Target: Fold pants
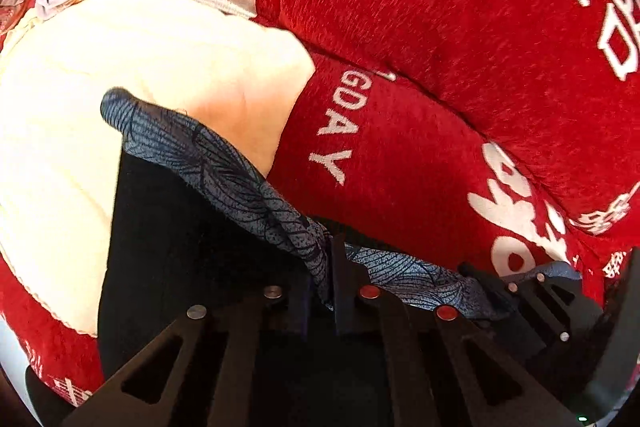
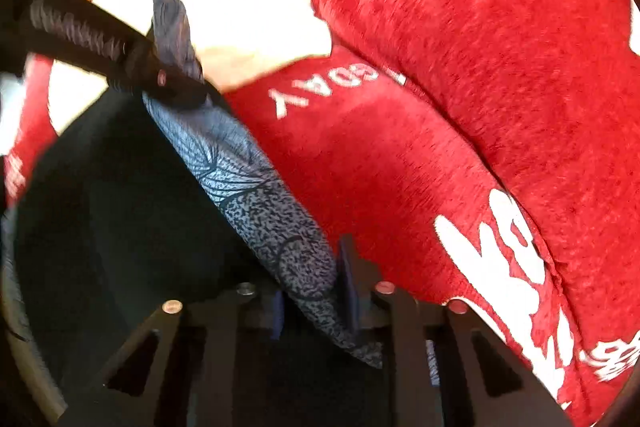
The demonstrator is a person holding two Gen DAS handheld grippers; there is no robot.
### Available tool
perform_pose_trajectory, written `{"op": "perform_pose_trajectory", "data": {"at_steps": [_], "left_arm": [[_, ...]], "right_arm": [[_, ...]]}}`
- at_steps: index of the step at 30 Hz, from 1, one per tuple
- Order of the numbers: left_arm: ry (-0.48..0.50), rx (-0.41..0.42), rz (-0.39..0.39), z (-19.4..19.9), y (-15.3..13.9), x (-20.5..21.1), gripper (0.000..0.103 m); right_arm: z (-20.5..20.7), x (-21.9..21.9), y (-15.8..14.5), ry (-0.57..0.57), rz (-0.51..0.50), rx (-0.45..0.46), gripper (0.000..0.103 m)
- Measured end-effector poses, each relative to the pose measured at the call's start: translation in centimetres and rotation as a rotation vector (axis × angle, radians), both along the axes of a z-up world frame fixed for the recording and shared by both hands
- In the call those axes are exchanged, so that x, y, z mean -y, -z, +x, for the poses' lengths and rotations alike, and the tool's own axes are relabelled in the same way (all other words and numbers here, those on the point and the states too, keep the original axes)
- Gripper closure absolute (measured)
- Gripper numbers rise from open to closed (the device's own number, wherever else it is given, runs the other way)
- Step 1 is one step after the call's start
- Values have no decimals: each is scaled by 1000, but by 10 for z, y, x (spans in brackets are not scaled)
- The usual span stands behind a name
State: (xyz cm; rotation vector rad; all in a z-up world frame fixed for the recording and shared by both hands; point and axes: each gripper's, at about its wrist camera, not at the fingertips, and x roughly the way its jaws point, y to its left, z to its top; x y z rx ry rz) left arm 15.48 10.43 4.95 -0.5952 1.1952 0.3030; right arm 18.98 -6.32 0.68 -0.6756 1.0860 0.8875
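A red plush cover [image 1: 460, 27] with white lettering spreads over the whole surface, with a cream patch [image 1: 120, 67] in it on the left. On that lie the pants [image 1: 168, 227], dark cloth with a blue-grey patterned band [image 1: 224, 171] along one edge, perhaps the waistband. The band runs as a long taut strip from upper left down to lower right in both wrist views, and that line is what the next move hangs on, I'd say.

The left gripper [image 1: 320, 291] is clamped tight on the band, the cloth pinched between its pads. The right gripper [image 2: 316, 291] has the same band between its fingers further along; its jaws look only slightly parted, and I judge the pads are pressing the cloth. In the right wrist view the left one shows up the strip at upper left, so both hands sit on one edge, apart along its length.

The dark body of the pants hangs off to the left of that edge.
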Motion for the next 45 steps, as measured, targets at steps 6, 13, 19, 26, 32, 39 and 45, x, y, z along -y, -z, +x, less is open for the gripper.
{"op": "perform_pose_trajectory", "data": {"at_steps": [6, 13, 19, 26, 32, 39, 45], "left_arm": [[20, 68, 35, -30, -31, 8, 94], [53, 174, 7, -87, -69, 13, 94], [121, 236, -39, -174, -68, 24, 94], [123, 123, -157, -236, 9, 24, 94], [110, 113, -194, -254, 45, 21, 85], [65, 79, -27, -284, 20, 9, 40], [30, 155, 24, -269, -2, 4, 40]], "right_arm": [[-39, 11, -39, 3, 5, 105, 88], [-79, 17, -74, 72, 22, 204, 88], [-164, 41, -77, 115, 20, 288, 88], [-244, 54, -12, 151, -52, 260, 88], [-258, 50, 10, 163, -92, 301, 85], [-262, 68, -23, 174, -3, 174, 52], [-228, 79, -49, 330, 175, 89, 35]]}}
